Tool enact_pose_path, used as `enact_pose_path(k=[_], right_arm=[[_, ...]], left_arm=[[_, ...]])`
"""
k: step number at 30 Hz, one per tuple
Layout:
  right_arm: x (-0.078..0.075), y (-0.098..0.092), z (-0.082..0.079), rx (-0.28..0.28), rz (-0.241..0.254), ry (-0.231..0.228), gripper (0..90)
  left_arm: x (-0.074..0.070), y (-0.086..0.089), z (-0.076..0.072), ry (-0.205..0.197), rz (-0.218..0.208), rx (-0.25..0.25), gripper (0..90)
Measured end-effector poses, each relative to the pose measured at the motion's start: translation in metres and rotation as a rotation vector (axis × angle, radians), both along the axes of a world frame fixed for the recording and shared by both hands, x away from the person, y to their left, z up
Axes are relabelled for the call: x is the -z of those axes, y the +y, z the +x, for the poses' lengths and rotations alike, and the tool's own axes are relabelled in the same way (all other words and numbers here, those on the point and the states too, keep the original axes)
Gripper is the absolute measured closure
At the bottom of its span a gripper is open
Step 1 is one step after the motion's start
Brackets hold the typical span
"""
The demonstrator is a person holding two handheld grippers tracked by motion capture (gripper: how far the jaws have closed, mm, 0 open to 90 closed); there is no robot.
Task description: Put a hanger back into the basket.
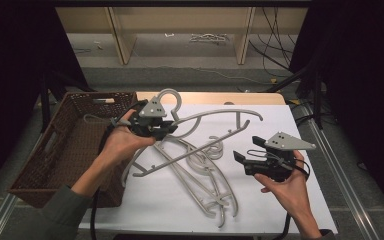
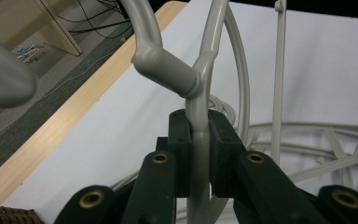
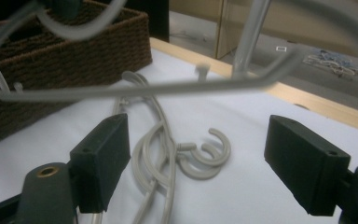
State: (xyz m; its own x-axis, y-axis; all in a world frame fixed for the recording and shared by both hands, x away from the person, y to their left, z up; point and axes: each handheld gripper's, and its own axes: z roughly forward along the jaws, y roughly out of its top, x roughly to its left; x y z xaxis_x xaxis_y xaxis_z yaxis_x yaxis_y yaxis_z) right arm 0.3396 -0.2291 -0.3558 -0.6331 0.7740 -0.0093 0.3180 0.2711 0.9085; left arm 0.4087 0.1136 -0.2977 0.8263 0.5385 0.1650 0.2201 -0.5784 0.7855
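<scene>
Held hanger point(image 1: 215, 131): grey plastic, lifted clear of the surface and tilted, its hook point(image 1: 171, 98) uppermost and its bar slanting down toward the pile; it hung from a single grip at the neck, which would let it swing free of the other hangers.
Left claw point(image 1: 166, 128): pressed together on the hanger's stem just below the hook joint; in the left gripper view the two black pads point(image 2: 181, 149) clamped the grey stem point(image 2: 199, 154) from both sides.
Right claw point(image 1: 240, 159): spread wide, nothing between the pads, which touched nothing (the lifted hanger's bar point(image 3: 135, 87) crossed above and beyond them in the right gripper view); it hovered over the surface to the right of the pile.
Pile point(image 1: 200, 175): several more grey hangers lying flat and overlapped on the white surface point(image 1: 280, 130), hooks point(image 3: 205, 156) curled together near the middle; likely stock awaiting the same handling.
Basket point(image 1: 65, 145): brown wicker, at the left edge of the surface, just beside the left hand; one pale hanger point(image 1: 92, 119) seemed to lie in it, which suggests it was the destination.
Judgement: sorting step in hand, the lifted hanger probably bound for the basket; tangling with the pile looked the main risk.
</scene>
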Motion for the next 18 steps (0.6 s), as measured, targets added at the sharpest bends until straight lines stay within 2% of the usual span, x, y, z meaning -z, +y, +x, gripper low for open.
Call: enact_pose_path(k=[2,3,6,9,10,11,16,18], right_arm=[[0.004,0.001,0.001,-0.003,-0.003,0.006,23.4],[0.006,0.002,0.001,-0.006,-0.002,0.027,23.5],[0.009,0.001,0.002,-0.002,-0.007,0.03,23.4],[0.012,-0.001,0.002,0.002,-0.003,0.032,23.4],[0.013,-0.001,0.001,0.004,-0.002,0.051,23.4],[0.015,-0.002,0.002,0.002,-0.008,0.037,23.4],[0.024,-0.001,0.001,0.004,-0.019,0.051,23.1],[0.028,0.0,0.001,-0.001,-0.027,0.054,22.7]], left_arm=[[-0.008,0.003,0.002,-0.004,-0.001,-0.008,81.3],[-0.011,0.006,0.002,-0.002,-0.011,-0.012,81.2],[-0.022,0.018,0.005,-0.009,-0.027,-0.035,81.3],[-0.028,0.033,0.009,-0.018,-0.025,-0.065,81.2],[-0.028,0.038,0.01,-0.022,-0.024,-0.077,81.2],[-0.029,0.044,0.011,-0.025,-0.022,-0.097,81.2],[-0.029,0.077,0.014,-0.022,-0.02,-0.157,81.2],[-0.028,0.089,0.014,-0.034,-0.021,-0.173,81.2]])
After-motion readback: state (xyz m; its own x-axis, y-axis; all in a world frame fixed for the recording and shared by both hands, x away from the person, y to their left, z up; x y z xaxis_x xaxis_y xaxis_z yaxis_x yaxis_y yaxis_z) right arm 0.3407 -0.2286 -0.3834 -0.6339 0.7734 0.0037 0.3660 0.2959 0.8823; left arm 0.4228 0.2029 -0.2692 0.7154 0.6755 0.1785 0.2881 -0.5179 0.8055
